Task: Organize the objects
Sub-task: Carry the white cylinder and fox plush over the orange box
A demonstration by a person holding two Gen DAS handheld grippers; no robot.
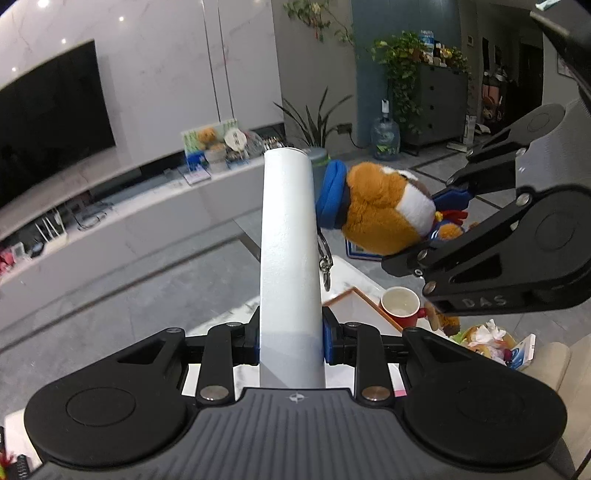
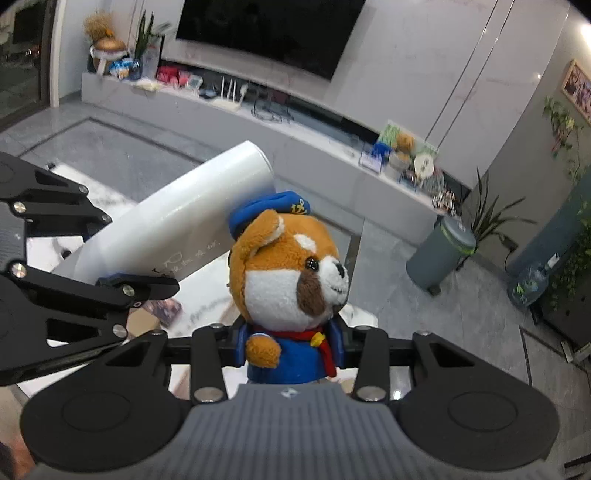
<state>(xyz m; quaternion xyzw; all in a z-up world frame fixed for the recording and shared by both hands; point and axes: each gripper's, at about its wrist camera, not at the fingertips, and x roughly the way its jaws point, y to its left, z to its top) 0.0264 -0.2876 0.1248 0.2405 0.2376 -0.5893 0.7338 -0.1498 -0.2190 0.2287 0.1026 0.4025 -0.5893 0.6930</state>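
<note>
Left wrist | red cup (image 1: 400, 307) seemingly empty | bin (image 1: 491, 341) holds trash

Lower end of the white tube (image 1: 290, 258) hidden behind the left gripper (image 1: 290, 339) body, plush dog (image 2: 291, 280) legs hidden behind the right gripper (image 2: 291, 345), writing on the tube too small to read, television (image 2: 269, 33) cut off at the top edge

- One white bottle (image 1: 288, 240), at 12 o'clock in the left wrist view.
- One plush dog (image 2: 291, 273) in a blue cap.
- One red cup (image 1: 402, 308), at 4 o'clock.
- Two grippers: left gripper (image 1: 290, 341), right gripper (image 2: 291, 349).
</note>
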